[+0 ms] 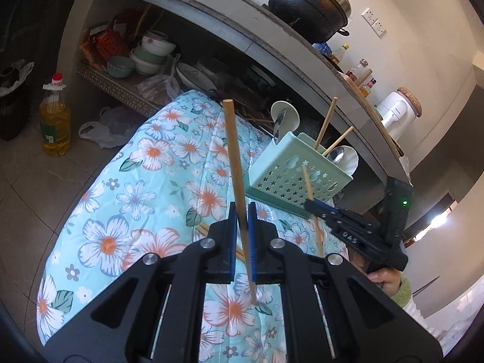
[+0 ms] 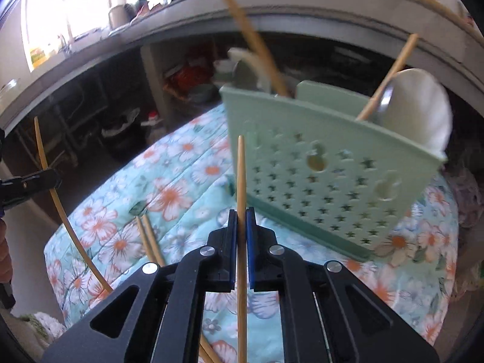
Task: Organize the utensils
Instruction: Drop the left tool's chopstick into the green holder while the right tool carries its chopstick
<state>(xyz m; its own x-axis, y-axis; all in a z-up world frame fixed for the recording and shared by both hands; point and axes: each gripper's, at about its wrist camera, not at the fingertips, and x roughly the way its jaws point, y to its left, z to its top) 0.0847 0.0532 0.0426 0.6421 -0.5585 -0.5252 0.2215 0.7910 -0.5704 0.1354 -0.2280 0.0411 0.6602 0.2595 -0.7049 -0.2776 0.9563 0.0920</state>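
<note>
Each hand-held gripper pinches one chopstick: the left hand-held gripper [image 1: 241, 211] holds a chopstick [image 1: 234, 157] upright, the right hand-held gripper [image 2: 241, 216] another chopstick [image 2: 241, 178]. Ahead on the floral cloth [image 1: 145, 163] stands the green utensil holder [image 1: 290, 175] (chopsticks and spoons already inside). Loose chopsticks [image 2: 148, 239] lie on the cloth beside it, under the concrete bench [image 1: 230, 27].

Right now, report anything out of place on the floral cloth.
Two loose chopsticks lie flat on the floral cloth, outside the green utensil holder where others stand upright. Nothing spilled or broken shows.
</note>
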